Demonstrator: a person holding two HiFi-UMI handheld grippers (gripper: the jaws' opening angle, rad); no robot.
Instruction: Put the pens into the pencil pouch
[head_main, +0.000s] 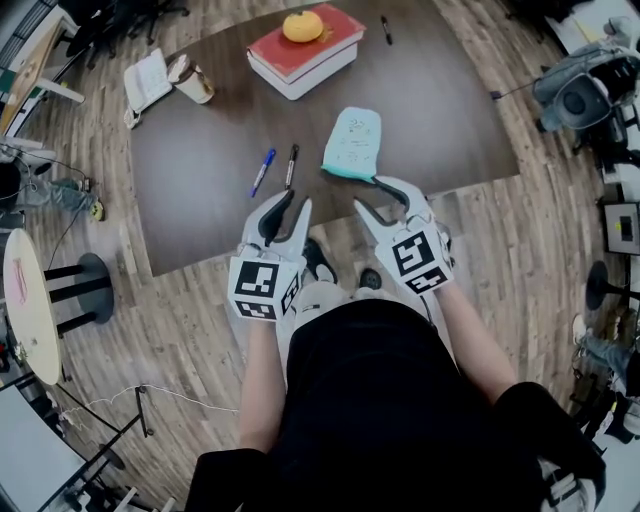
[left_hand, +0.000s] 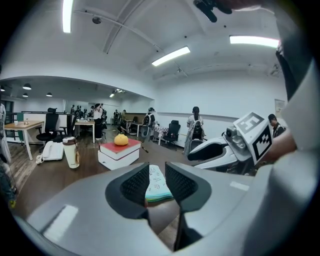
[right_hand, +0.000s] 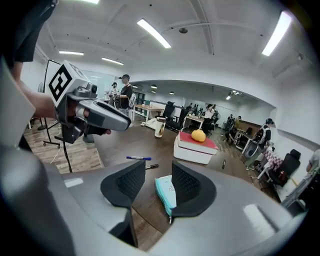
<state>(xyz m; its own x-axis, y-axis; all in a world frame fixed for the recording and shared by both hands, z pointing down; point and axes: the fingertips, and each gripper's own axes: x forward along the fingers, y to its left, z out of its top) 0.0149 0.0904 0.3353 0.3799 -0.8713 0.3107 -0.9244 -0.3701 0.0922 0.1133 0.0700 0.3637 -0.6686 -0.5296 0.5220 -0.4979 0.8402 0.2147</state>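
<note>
A pale teal pencil pouch (head_main: 352, 143) lies flat on the dark table (head_main: 200, 190), near its front edge. Left of it lie a blue pen (head_main: 262, 171) and a black pen (head_main: 291, 165), side by side. A third dark pen (head_main: 386, 30) rests at the far edge. My left gripper (head_main: 290, 208) hovers at the table's front edge, just short of the two pens, open and empty. My right gripper (head_main: 378, 195) is open and empty too, right at the pouch's near end. The pouch (right_hand: 167, 192) shows between the right jaws, untouched, with the blue pen (right_hand: 138, 158) beyond.
Two stacked books (head_main: 303, 48) with an orange fruit on top sit at the table's far side. A tumbler (head_main: 190, 80) and a white notebook (head_main: 147, 80) lie at the far left. A round side table (head_main: 30, 300) stands left; camera gear (head_main: 585, 95) stands right.
</note>
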